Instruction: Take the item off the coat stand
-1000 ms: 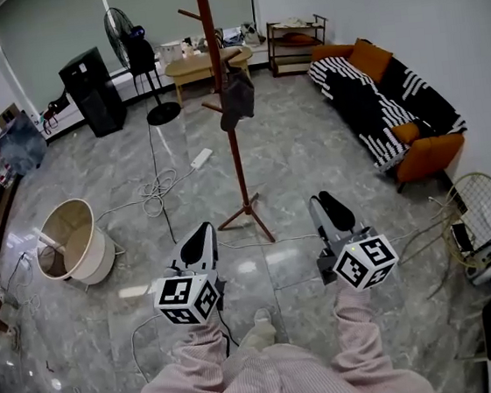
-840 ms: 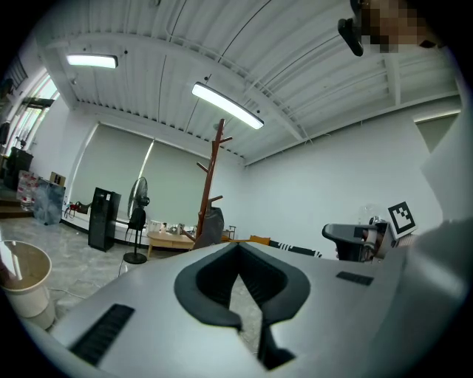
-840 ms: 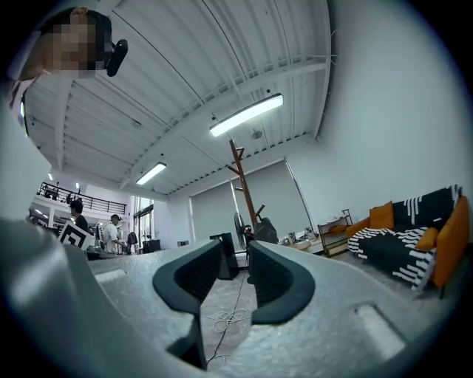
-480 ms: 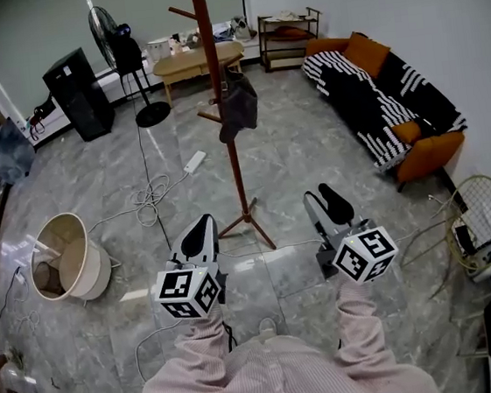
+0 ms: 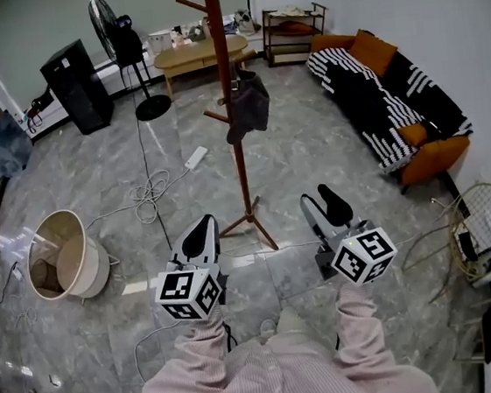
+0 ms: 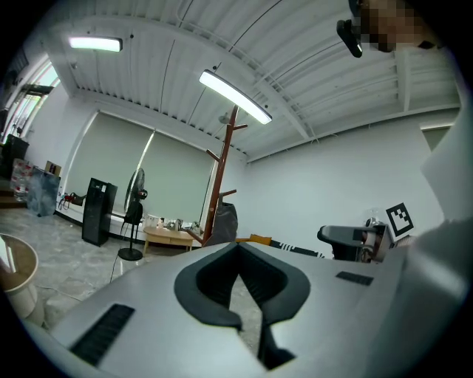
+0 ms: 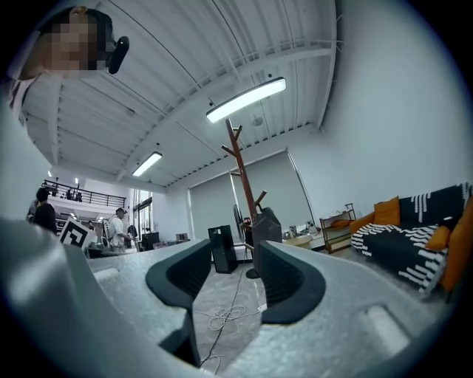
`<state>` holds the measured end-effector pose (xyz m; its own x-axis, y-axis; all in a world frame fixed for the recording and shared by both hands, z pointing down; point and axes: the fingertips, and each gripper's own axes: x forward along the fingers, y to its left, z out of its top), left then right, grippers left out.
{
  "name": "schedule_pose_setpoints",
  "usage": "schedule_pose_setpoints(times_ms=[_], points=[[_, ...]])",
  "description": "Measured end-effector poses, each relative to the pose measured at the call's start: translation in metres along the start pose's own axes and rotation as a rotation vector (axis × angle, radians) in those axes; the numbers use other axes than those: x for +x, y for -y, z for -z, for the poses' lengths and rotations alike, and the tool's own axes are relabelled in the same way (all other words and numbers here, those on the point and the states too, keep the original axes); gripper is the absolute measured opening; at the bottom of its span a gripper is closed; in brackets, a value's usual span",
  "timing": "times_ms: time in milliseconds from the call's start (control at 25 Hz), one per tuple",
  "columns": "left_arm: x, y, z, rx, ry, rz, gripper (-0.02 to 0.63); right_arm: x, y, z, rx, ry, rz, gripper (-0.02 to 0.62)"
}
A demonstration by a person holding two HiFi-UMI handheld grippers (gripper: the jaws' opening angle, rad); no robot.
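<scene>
Brown wooden coat stand [image 5: 230, 105], one, carrying one dark hanging item [image 5: 250, 107], maybe a bag; grey floor [image 5: 311, 157] open around it. Left gripper [image 5: 200, 226] clenched, right gripper [image 5: 321, 198] opening, both empty.

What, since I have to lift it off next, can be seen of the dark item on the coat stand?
The dark item looks like soft charcoal fabric, bag or garment unclear. It hangs limp and bunched partway up the brown wooden coat stand, right of its pole in the head view. Only the stand touches it.
</scene>
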<state>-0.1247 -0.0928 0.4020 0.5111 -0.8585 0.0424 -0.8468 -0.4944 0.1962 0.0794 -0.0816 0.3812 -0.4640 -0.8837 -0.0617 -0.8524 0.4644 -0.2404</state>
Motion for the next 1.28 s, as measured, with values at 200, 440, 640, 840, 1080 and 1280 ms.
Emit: schedule_pose_setpoints(times_ms=[200,440,640,840,1080,1280], points=[[0.015,-0.011,0.006,-0.015,-0.011,-0.027,0.002,0.017,0.012,0.006,0.004,-0.017,-0.018,0.181],[0.049,-0.024,0.003,-0.016,-0.015,-0.042,0.002,0.052,0.035,-0.002,0.018,-0.001,-0.045,0.181],[0.088,-0.048,-0.009,-0.012,-0.001,-0.065,0.002,0.099,0.058,-0.015,0.014,0.018,-0.063,0.181],[0.130,-0.063,-0.020,-0.014,0.015,-0.081,0.002,0.141,0.086,-0.028,0.014,0.021,-0.089,0.181],[0.170,-0.075,-0.037,-0.012,0.032,-0.105,0.002,0.185,0.109,-0.042,0.016,-0.005,-0.145,0.181],[0.192,-0.083,-0.047,0.001,0.046,-0.128,0.002,0.213,0.121,-0.046,0.035,-0.021,-0.200,0.181]])
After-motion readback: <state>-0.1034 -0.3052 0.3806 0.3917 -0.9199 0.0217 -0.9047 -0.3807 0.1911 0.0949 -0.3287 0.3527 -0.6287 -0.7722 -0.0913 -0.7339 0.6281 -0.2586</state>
